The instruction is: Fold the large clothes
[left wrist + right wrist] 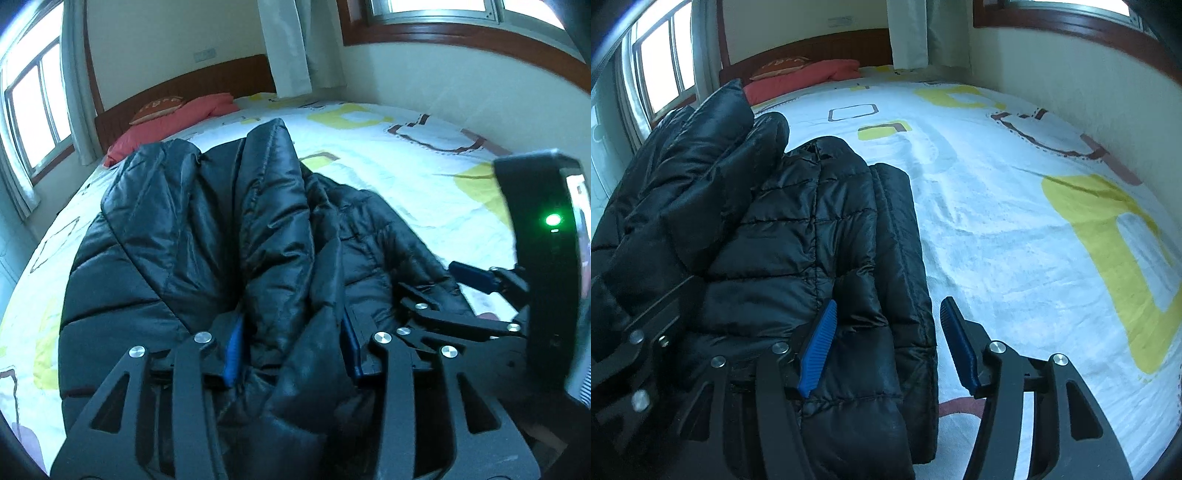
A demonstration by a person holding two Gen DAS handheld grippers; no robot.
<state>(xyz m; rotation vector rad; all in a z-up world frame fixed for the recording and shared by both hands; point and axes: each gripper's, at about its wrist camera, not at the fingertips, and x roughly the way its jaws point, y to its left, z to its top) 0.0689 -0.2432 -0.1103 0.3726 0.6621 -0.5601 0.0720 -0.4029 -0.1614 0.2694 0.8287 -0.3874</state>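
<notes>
A black puffer jacket (192, 236) lies bunched on the bed, with a sleeve or folded panel heaped along its middle. My left gripper (291, 347) sits low over its near edge. A thick fold of the jacket bulges up between its blue pads (232, 349), which stand apart and do not clamp it. In the right wrist view the jacket (798, 229) fills the left half. My right gripper (888, 343) is open and straddles the jacket's right edge, with one pad (817, 347) on the fabric and the other pad (960, 347) over the sheet. The right gripper (480, 280) also shows at the right of the left wrist view.
The bed carries a white sheet (1015, 229) with yellow and brown squares, bare to the right of the jacket. A red blanket (177, 122) and an orange cushion (159, 107) lie by the wooden headboard (207, 83). A wall runs along the right side, and windows (33, 99) stand at left.
</notes>
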